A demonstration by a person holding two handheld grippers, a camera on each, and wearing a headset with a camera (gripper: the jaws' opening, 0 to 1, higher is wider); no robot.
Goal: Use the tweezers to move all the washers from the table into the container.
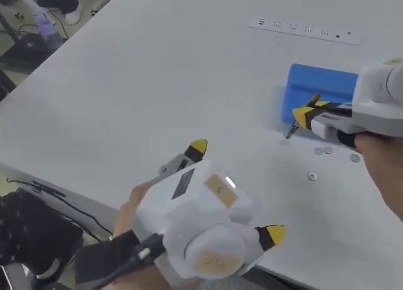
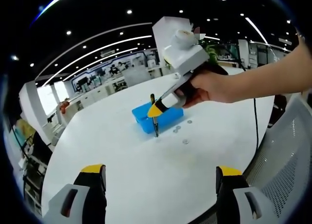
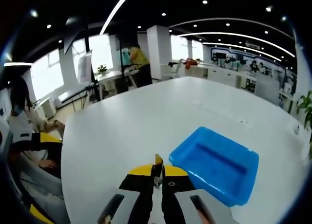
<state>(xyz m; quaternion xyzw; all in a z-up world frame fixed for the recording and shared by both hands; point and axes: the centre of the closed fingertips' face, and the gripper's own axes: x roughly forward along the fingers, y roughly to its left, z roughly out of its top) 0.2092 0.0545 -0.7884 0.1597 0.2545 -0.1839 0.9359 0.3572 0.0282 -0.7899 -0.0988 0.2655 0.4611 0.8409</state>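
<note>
Beside the container [image 1: 321,88], on the worktop [image 1: 157,82], right hand-held gripper [image 1: 307,115] pinches tweezers [image 1: 291,132], left hand-held gripper [image 1: 236,189] hangs spread; washers [image 1: 318,151] lie loose nearby; step: pickup, likely needing tips lowered over one.

Pale grey-white flat tabletop [image 1: 157,82]; bright blue rectangular plastic container [image 1: 318,88]; silver round metal washers [image 1: 312,176]; dark thin metal tweezers [image 1: 291,131]. White-bodied left gripper [image 1: 234,191] and white-bodied right gripper [image 1: 306,115] carry yellow jaw tips over black. White long plastic power strip [image 1: 304,30] bears dark sockets.
</note>
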